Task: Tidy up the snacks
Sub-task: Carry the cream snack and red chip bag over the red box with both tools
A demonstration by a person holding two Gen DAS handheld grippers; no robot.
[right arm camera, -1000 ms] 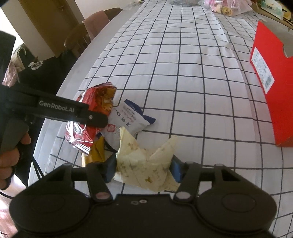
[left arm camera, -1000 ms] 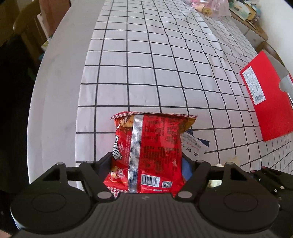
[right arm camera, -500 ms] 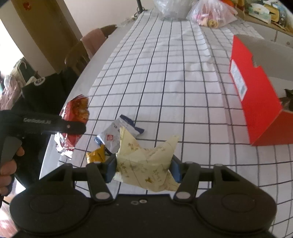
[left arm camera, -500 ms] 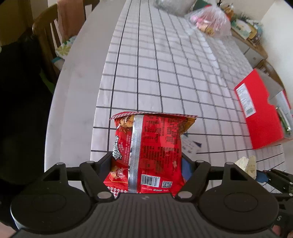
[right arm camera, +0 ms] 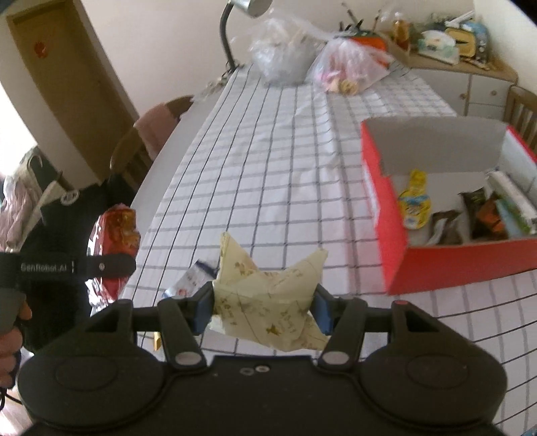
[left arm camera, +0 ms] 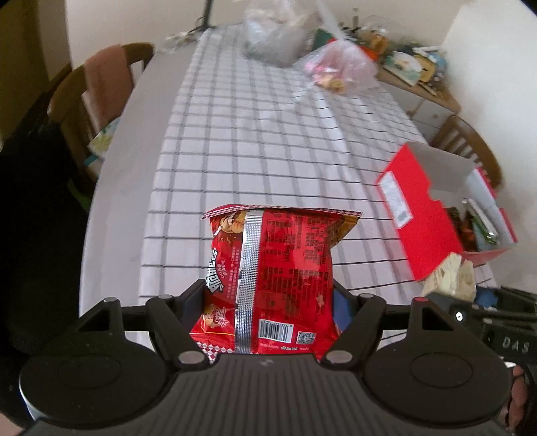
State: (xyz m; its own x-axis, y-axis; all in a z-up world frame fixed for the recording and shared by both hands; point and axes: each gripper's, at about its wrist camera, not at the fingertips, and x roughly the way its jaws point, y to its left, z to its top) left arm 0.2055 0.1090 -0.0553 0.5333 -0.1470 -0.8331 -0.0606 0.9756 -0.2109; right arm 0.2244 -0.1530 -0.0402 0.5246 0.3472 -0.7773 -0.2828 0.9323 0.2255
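Note:
My left gripper [left arm camera: 268,298] is shut on a red snack bag [left arm camera: 278,268] with a silver seam, held clear above the checked tablecloth [left arm camera: 255,141]. A crumpled pale yellow packet [right arm camera: 268,295] sits between the blue pads of my right gripper [right arm camera: 265,303], which is shut on it and also lifted. The open red box [right arm camera: 396,218] stands to the right with several snacks inside. In the right wrist view the red snack bag [right arm camera: 115,231] and the left gripper [right arm camera: 110,266] show at the left. The pale yellow packet [left arm camera: 453,273] appears at the right of the left wrist view.
A white-and-blue sachet [right arm camera: 191,280] and a small yellow packet [right arm camera: 156,340] lie on the cloth below my right gripper. Two plastic bags [right arm camera: 315,63] sit at the table's far end by a lamp [right arm camera: 235,20]. Chairs [left arm camera: 100,87] stand along the left edge.
Both grippers have risen from the table with their packets, and the views have tipped up to show the far end of the table and the inside of the red box.

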